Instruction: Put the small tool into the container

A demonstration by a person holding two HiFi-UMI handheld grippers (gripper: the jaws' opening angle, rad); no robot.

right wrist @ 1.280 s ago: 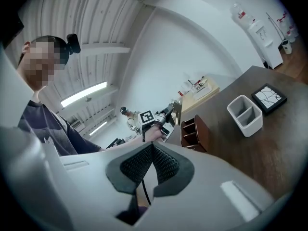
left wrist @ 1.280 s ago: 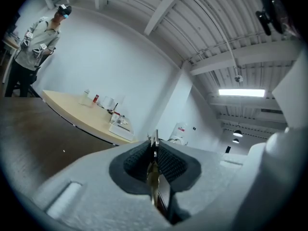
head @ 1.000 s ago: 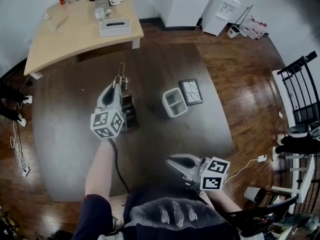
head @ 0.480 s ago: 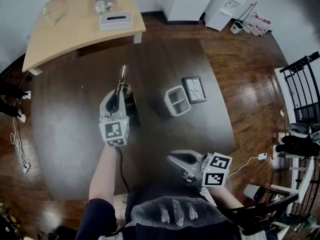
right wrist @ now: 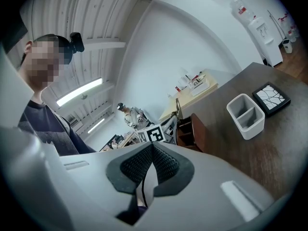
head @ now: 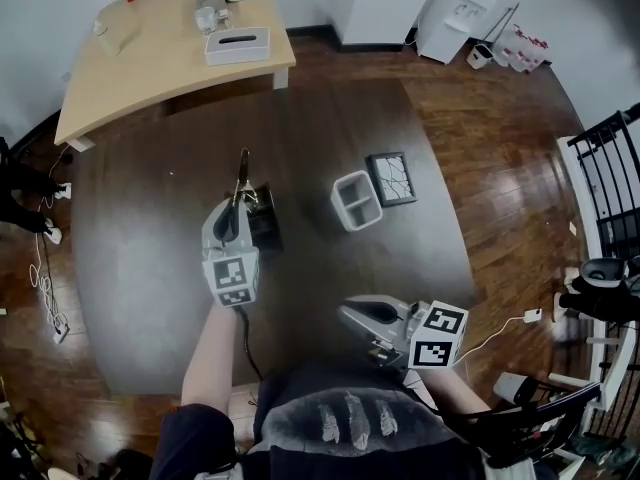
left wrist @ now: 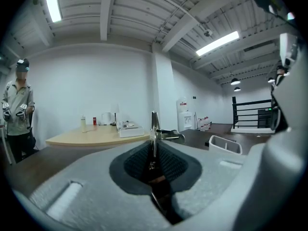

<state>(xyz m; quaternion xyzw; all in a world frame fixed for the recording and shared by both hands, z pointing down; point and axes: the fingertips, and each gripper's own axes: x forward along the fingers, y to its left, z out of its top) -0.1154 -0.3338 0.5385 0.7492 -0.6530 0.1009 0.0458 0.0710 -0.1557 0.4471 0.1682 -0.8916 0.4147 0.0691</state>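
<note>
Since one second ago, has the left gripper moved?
Yes. The left gripper, shut on the small tool, drew back toward the person alongside the dark box.

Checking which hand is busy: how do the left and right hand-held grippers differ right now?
The left hand-held gripper is shut on a slim metal tool; the right hand-held gripper is shut with nothing between its jaws. The left one reaches out over the dark table by a dark brown box; the right one sits close to the person's torso. Both are grey and carry a marker cube.
</note>
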